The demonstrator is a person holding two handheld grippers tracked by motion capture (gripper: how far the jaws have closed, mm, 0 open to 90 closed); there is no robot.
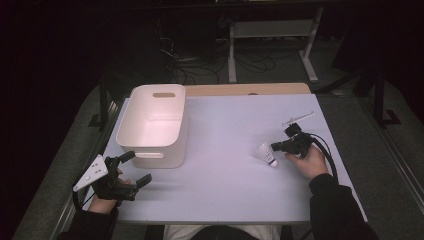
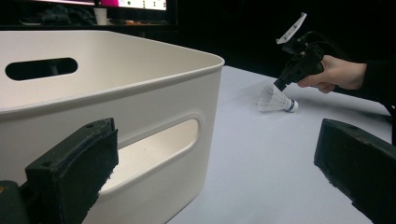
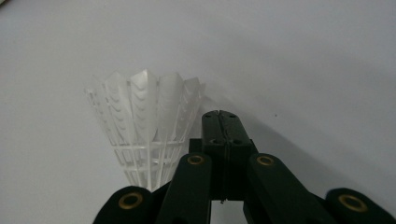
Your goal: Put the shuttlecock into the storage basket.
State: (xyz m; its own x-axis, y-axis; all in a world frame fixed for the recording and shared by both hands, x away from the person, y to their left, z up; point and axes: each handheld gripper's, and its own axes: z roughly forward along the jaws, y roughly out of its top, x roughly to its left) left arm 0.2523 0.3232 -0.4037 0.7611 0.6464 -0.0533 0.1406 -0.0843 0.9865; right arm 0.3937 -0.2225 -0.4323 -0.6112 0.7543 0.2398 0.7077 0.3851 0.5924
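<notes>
Right gripper [image 3: 223, 122] closed beside shuttlecock [image 3: 144, 126], table [image 3: 303, 56]

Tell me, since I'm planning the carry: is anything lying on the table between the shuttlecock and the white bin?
Nothing visible. The shuttlecock lies beside the right gripper, and the light table surface between it and the white bin is bare. Only the bin's near wall must be lifted over.

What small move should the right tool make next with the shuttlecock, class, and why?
Probably open the jaws and re-seat them around the skirt. The right tool is fully shut, and the shuttlecock lies beside its tips on the table, apparently not between them. The white bin sits across the table near the open left tool, so nothing can be carried yet.
</notes>
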